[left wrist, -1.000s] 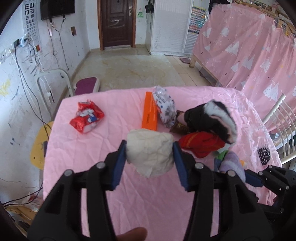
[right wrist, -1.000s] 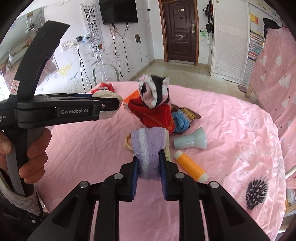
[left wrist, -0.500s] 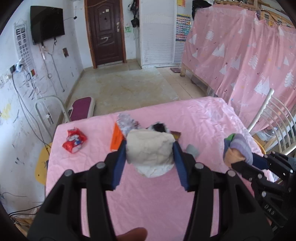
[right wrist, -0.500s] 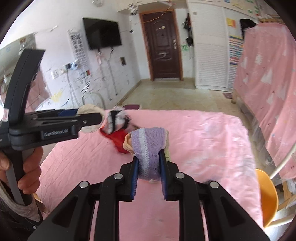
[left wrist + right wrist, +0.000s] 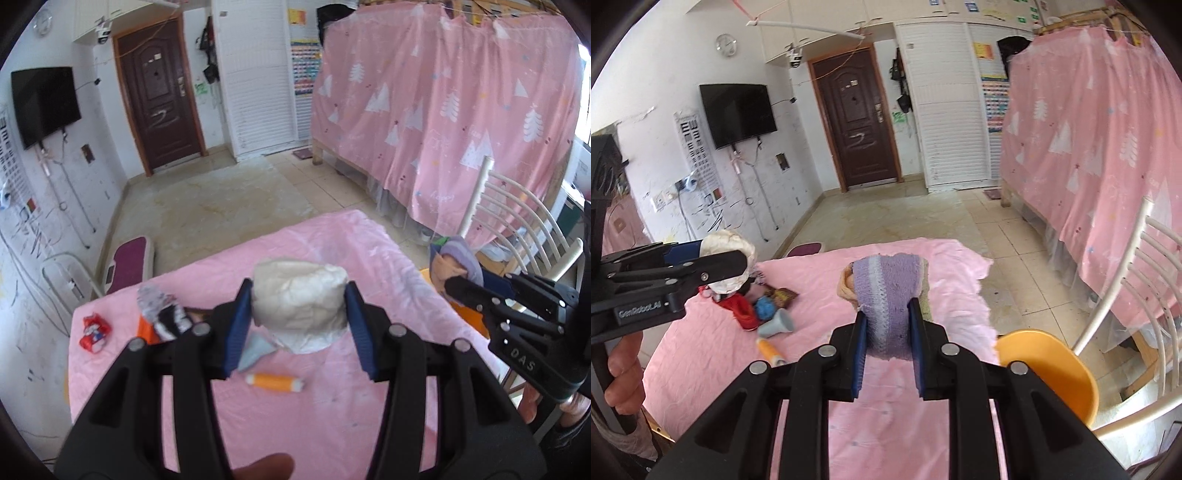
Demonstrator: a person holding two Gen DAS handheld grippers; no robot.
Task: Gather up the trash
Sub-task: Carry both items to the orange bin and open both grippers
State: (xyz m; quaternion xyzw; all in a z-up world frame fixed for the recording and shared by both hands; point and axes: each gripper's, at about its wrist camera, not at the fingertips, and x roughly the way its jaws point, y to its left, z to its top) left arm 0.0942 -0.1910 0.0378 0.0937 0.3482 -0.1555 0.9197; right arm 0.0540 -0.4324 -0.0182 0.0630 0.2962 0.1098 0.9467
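Note:
My left gripper [image 5: 299, 295] is shut on a crumpled white paper wad [image 5: 300, 309], held in the air above the pink table [image 5: 332, 406]. My right gripper [image 5: 885, 314] is shut on a folded purple knit cloth [image 5: 888, 291] with a peach piece tucked behind it. In the left wrist view the right gripper [image 5: 456, 282] shows at the right edge with the purple cloth [image 5: 460, 254]. In the right wrist view the left gripper [image 5: 729, 260] sits at the left with the paper wad [image 5: 729, 245]. A red snack packet [image 5: 95, 328] lies near the table's far left corner.
On the table lie an orange tube [image 5: 275, 382], a grey-blue funnel-shaped piece [image 5: 779, 325], red and black-and-white cloths [image 5: 740, 308], a blue ball [image 5: 764, 306] and a brown wrapper [image 5: 783, 294]. An orange chair [image 5: 1049, 373] and a white metal chair [image 5: 1145, 306] stand to the right.
Both grippers rose and swung rightward, keeping their loads. The pile of cloths and the red packet slid to the left of both views. The orange chair has come into the right wrist view.

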